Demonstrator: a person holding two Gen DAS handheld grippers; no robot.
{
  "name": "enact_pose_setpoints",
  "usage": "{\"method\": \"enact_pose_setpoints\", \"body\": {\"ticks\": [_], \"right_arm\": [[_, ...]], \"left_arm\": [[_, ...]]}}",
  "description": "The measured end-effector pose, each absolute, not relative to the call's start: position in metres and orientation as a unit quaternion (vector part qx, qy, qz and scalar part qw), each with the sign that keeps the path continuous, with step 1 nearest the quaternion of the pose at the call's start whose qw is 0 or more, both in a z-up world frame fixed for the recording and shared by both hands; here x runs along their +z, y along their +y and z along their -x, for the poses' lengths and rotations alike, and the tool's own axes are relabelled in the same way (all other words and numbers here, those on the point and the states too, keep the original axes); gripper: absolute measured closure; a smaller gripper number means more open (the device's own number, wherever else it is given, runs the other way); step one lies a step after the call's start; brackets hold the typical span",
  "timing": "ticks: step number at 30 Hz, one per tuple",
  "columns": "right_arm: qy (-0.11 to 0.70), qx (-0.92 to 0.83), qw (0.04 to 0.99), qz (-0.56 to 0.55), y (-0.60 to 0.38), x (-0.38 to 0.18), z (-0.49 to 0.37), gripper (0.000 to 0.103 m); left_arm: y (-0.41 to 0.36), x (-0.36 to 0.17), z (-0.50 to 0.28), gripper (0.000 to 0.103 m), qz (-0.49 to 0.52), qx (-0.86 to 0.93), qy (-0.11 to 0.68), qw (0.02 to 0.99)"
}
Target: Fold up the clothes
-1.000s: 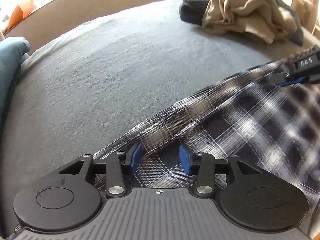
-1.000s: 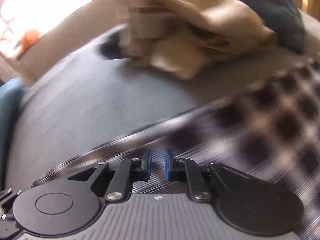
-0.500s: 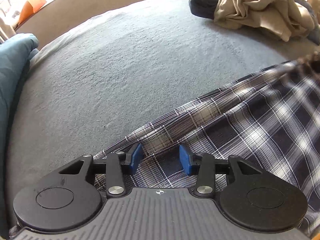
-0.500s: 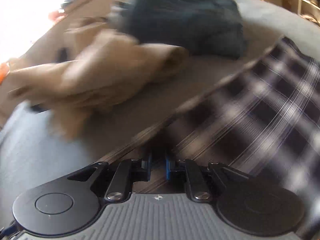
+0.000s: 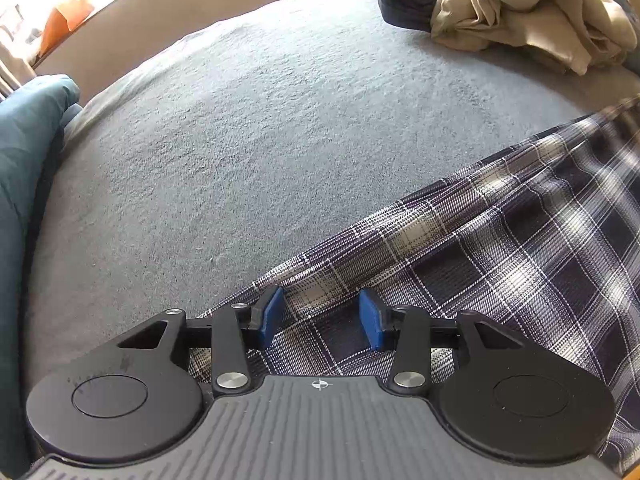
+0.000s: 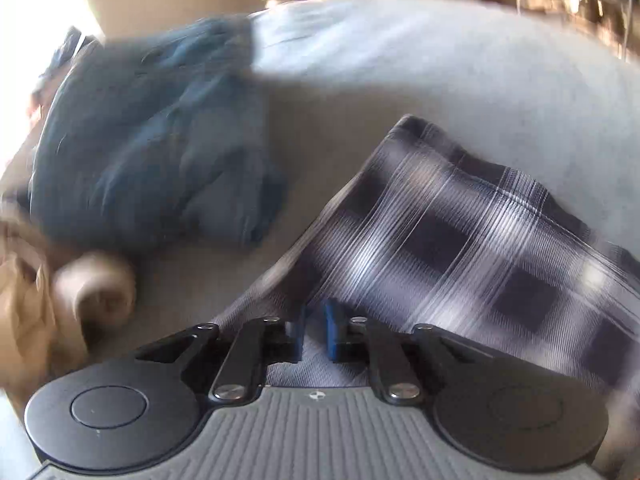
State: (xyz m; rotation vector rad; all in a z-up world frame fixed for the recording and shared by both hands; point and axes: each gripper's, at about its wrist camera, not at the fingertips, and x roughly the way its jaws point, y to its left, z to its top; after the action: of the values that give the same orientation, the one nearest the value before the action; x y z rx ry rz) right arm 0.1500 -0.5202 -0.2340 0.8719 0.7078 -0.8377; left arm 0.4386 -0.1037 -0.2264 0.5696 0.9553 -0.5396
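Grey fleece bedding [image 5: 256, 128] fills most of your left wrist view, and the clutter sits at its far edge. At one o'clock a crumpled tan garment [image 5: 532, 12] is heaped against a dark navy one [image 5: 404, 0]; both lie well apart from your work. At nine o'clock a teal pillow [image 5: 24, 168] hugs the left rim, with an orange object [image 5: 64, 20] beyond the bed's tan border at eleven o'clock. In your right wrist view, which is motion-blurred, a rumpled blue garment [image 6: 152, 148] lies at ten o'clock, just beside the plaid edge, and tan fabric [image 6: 48, 296] bunches at nine o'clock.

The plaid shirt [image 5: 500, 248] lies on the bed, stretched in a long band between your two tools. From your left gripper [image 5: 319, 320] its long axis runs from six o'clock up toward two o'clock, the folded edge facing the open bedding. From your right gripper [image 6: 314, 332] the cloth [image 6: 460, 240] reaches toward one o'clock, ending in a corner that points at twelve.

Your left jaws stand fairly wide, with plaid fabric lying between the blue pads and neither pad pressing it. Your right jaws are narrow, nearly together, pinching the shirt's edge.
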Motion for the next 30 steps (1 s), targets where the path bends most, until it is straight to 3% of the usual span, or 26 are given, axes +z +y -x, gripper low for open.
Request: {"method": "enact_pose_setpoints", "body": {"ticks": [6, 8, 13, 17, 22, 26, 30], "right_arm": [[0.295, -0.406, 0.750, -0.431, -0.565, -0.219, -0.134, 0.090], [0.286, -0.414, 0.743, -0.441, -0.581, -0.217, -0.128, 0.095], [0.265, -0.436, 0.724, -0.464, -0.619, -0.212, -0.114, 0.091], [0.311, -0.380, 0.748, -0.445, -0.606, -0.185, -0.078, 0.090], [0.388, -0.319, 0.740, -0.447, -0.569, -0.205, -0.034, 0.089], [0.382, -0.357, 0.731, -0.438, -0.575, -0.231, -0.004, 0.099], [0.377, -0.337, 0.747, -0.432, -0.568, -0.220, -0.006, 0.093]], "left_arm": [[-0.106, -0.225, -0.443, 0.061, -0.260, -0.244, 0.460, 0.813], [-0.108, -0.225, -0.443, 0.061, -0.265, -0.244, 0.459, 0.812], [-0.108, -0.215, -0.440, 0.060, -0.295, -0.240, 0.451, 0.807], [-0.096, -0.198, -0.436, 0.060, -0.289, -0.231, 0.455, 0.810], [-0.081, -0.190, -0.413, 0.060, -0.255, -0.243, 0.491, 0.797], [-0.072, -0.195, -0.390, 0.060, -0.248, -0.252, 0.506, 0.786], [-0.064, -0.197, -0.374, 0.060, -0.255, -0.249, 0.505, 0.786]]}}
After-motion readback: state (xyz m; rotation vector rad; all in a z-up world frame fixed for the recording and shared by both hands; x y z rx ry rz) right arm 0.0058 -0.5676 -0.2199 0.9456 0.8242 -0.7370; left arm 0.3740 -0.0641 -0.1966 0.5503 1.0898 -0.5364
